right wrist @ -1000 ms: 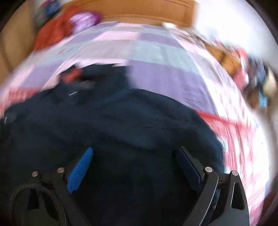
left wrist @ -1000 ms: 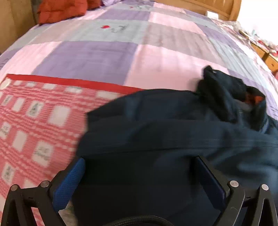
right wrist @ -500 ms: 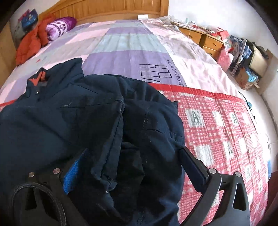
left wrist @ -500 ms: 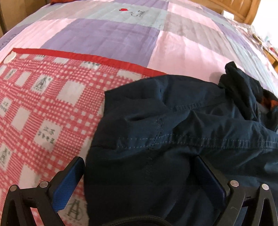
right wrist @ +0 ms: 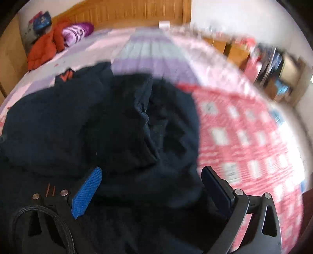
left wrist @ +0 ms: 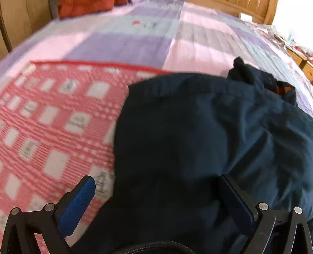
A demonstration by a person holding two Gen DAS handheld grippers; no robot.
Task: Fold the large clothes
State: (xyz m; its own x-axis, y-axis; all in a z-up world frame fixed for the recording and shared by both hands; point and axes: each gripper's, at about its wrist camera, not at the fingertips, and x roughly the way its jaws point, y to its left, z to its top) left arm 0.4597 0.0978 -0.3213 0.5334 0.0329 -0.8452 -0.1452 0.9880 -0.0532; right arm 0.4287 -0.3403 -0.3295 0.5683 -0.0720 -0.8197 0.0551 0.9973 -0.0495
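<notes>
While both our claws, left (left wrist: 156, 197) and right (right wrist: 151, 187), stand wide open and grip nothing, the jacket (left wrist: 205, 140) lies bunched on the bed (left wrist: 125, 46).

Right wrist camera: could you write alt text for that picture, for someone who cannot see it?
A dark navy garment lies bunched on a bed, with the right gripper open just above it, blue-padded fingers apart. A red-and-white checked cover lies to the right; a wooden headboard stands behind. The picture is motion-blurred.
</notes>
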